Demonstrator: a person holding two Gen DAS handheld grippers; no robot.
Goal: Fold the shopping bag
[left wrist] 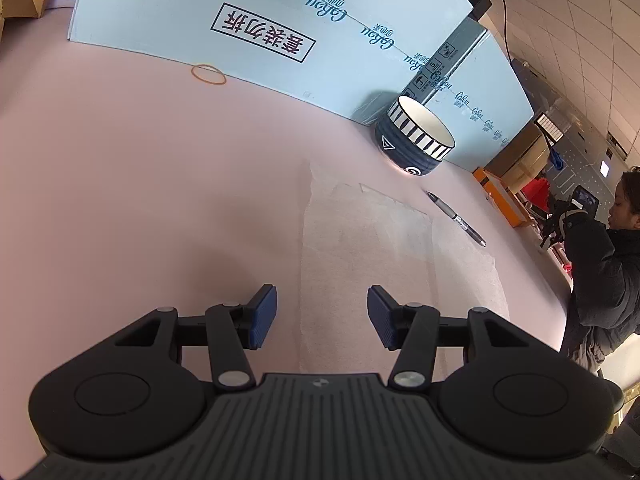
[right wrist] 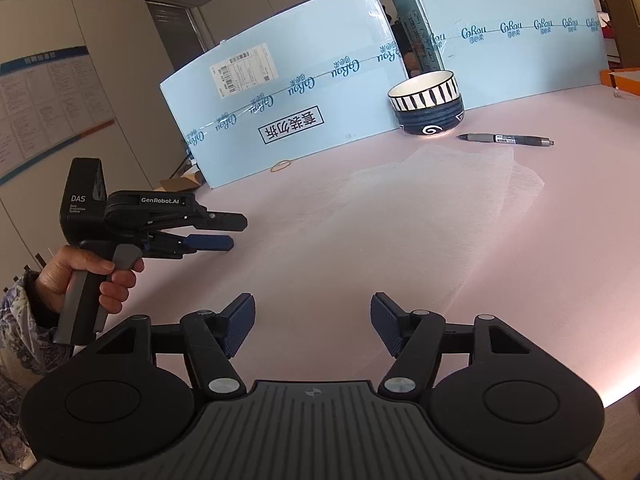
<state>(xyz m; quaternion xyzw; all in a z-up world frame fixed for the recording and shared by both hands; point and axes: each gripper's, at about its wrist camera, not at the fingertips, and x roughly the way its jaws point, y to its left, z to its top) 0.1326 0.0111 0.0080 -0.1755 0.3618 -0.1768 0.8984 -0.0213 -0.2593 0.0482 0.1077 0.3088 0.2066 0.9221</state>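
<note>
Both grippers' jaws gape over the faint, hard-to-trace shopping bag (right wrist: 432, 200).

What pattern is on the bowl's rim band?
Black and white stripes on the bowl; clearest in the right wrist view.

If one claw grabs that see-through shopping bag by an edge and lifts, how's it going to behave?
The shopping bag looks thin and translucent, with the pink table showing through it, so it will probably hang limp rather than hold shape. It lies almost flat, so a claw may struggle to get under an edge. It seems very light and may slide instead of staying put when pushed.
</note>
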